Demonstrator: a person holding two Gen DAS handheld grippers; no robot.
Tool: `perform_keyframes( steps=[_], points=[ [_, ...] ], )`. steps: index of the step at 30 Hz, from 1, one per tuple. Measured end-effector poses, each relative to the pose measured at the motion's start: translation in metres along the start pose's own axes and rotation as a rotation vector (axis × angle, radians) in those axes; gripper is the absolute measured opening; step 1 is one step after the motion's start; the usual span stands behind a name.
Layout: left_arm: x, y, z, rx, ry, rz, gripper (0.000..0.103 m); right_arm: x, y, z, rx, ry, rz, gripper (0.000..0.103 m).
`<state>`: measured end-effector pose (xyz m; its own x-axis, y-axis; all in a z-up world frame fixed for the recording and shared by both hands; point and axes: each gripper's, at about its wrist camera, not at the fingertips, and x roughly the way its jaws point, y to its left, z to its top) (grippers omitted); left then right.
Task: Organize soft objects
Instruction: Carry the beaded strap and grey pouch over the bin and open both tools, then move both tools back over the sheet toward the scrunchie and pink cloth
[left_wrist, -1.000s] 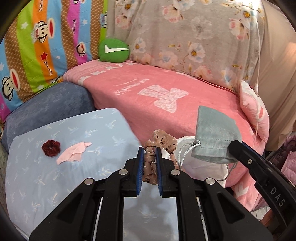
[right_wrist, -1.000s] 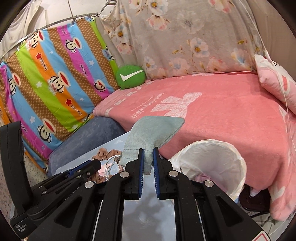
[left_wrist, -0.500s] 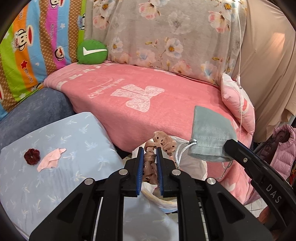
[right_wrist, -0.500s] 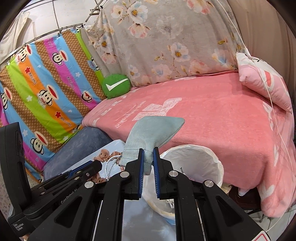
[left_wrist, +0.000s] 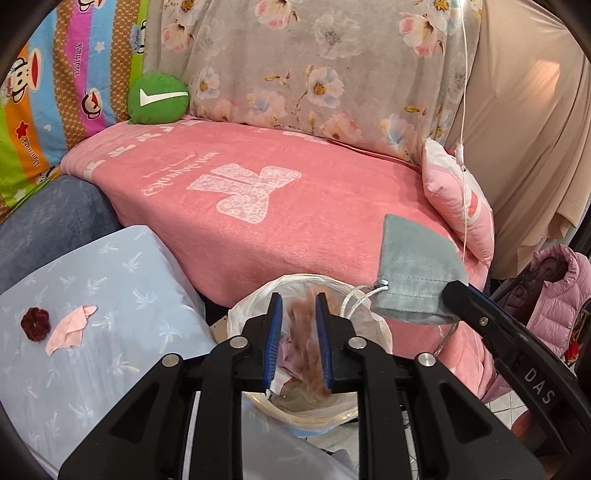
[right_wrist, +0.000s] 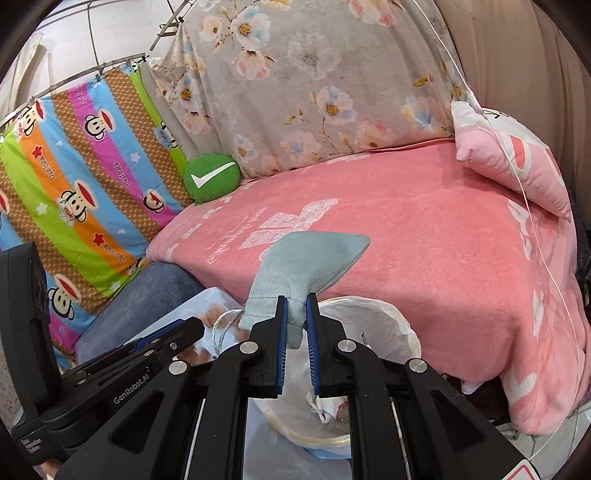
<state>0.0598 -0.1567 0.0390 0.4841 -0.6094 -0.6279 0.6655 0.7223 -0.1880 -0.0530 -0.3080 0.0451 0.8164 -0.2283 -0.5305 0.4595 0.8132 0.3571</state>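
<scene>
My left gripper (left_wrist: 297, 300) hangs open over a white-lined bin (left_wrist: 242, 314). A brown scrunchie (left_wrist: 304, 343), blurred, is dropping between its blue pads into the bin. My right gripper (right_wrist: 295, 301) is shut on the mouth edge of a grey-green drawstring pouch (right_wrist: 310, 262), held just above the bin (right_wrist: 391, 321). In the left wrist view the pouch (left_wrist: 417, 280) hangs at the right over the rim, its silver cord looping down.
A dark red scrunchie (left_wrist: 35, 324) and a pink cloth scrap (left_wrist: 70, 328) lie on the light-blue cushion (left_wrist: 118, 288) at left. Behind the bin is the pink blanket (left_wrist: 295, 206), with a green round cushion (left_wrist: 158, 98) and a pink pillow (left_wrist: 458, 199).
My left gripper moved right over the bin and opened, letting go of the brown scrunchie, which now falls. The right gripper kept hold of the pouch and came over the bin too.
</scene>
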Motion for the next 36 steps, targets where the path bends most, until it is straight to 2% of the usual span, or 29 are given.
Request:
perform_keyframes(
  steps=[3, 4, 5, 8, 11, 18, 36],
  points=[
    [0.002, 0.004, 0.001, -0.014, -0.001, 0.018, 0.046, 0.007, -0.001, 0.003, 0.000, 0.005, -0.007, 0.016],
    [0.002, 0.005, 0.001, -0.021, -0.008, 0.027, 0.059, 0.009, -0.002, 0.003, 0.002, 0.004, -0.013, 0.016],
    [0.001, 0.006, 0.000, -0.025, -0.014, 0.034, 0.065, 0.011, -0.002, 0.003, 0.004, 0.004, -0.013, 0.016],
    [0.002, 0.011, -0.001, -0.031, -0.010, 0.056, 0.066, 0.017, -0.002, 0.003, 0.007, 0.012, -0.014, 0.017],
    [0.004, 0.018, -0.003, -0.041, -0.006, 0.075, 0.066, 0.021, 0.001, 0.001, 0.008, 0.021, -0.008, 0.023],
    [0.000, 0.031, -0.006, -0.057, -0.009, 0.112, 0.067, 0.026, 0.016, -0.006, -0.006, 0.046, 0.013, 0.025],
    [-0.029, 0.081, -0.022, -0.136, -0.032, 0.193, 0.072, 0.031, 0.079, -0.029, -0.102, 0.103, 0.084, 0.034]
  ],
)
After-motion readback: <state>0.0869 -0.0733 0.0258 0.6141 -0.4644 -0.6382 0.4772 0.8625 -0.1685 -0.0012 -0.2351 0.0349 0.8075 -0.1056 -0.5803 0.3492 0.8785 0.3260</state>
